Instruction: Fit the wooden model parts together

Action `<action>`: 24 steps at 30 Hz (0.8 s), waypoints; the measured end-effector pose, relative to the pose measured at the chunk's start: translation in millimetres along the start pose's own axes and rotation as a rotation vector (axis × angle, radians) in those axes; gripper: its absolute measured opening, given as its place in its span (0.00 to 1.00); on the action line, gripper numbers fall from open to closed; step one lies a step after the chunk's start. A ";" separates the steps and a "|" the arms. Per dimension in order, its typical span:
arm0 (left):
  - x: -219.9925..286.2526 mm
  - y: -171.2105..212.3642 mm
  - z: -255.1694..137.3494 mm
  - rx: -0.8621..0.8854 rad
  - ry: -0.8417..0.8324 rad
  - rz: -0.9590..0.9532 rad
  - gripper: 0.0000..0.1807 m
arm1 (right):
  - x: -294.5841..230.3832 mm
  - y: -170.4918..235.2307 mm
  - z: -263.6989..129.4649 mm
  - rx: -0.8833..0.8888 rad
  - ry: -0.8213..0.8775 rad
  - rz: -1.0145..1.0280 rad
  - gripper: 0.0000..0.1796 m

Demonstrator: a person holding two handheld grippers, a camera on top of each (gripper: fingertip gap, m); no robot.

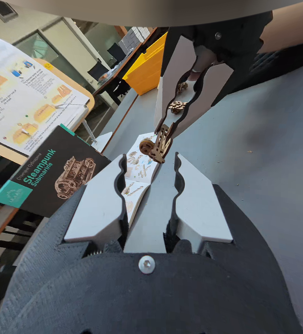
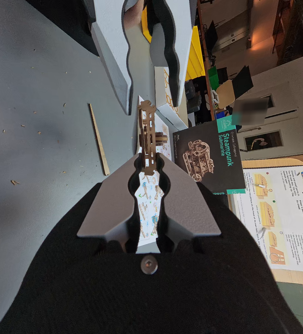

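Wooden part (image 2: 148, 139) between right claw (image 2: 148, 159) tips

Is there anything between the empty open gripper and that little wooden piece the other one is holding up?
Nothing visible. The left gripper is open and empty, and the wooden part, pinched in the right gripper, hangs in the air just beyond its fingertips. Only the open booklet lies below, flat on the table, not in the path.

I seem to be in a lab or makerspace: my grey bench (image 1: 255, 162), yellow bins (image 1: 147, 72), a propped instruction board (image 1: 29, 101), monitors on desks behind.
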State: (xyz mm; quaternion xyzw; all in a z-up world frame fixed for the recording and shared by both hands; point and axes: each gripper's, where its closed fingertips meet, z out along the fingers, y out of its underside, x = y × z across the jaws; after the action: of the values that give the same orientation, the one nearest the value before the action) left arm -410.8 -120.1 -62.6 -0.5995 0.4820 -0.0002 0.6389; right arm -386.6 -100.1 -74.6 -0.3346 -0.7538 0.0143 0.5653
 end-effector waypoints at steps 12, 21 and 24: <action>21.0 17.7 11.8 -0.139 -0.058 0.411 0.15 | -16.6 6.3 6.1 -0.040 -0.083 -0.024 0.08; 26.4 26.6 15.2 -0.181 -0.039 0.455 0.10 | -24.8 11.4 9.0 -0.061 -0.127 -0.022 0.08; 27.7 29.8 16.2 -0.196 -0.030 0.453 0.10 | -27.3 12.8 10.1 -0.067 -0.138 -0.024 0.08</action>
State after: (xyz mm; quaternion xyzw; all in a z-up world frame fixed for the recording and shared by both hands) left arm -403.2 -115.3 -105.5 -0.5351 0.5923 0.1987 0.5687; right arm -385.4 -100.8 -106.3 -0.3426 -0.7951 0.0055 0.5005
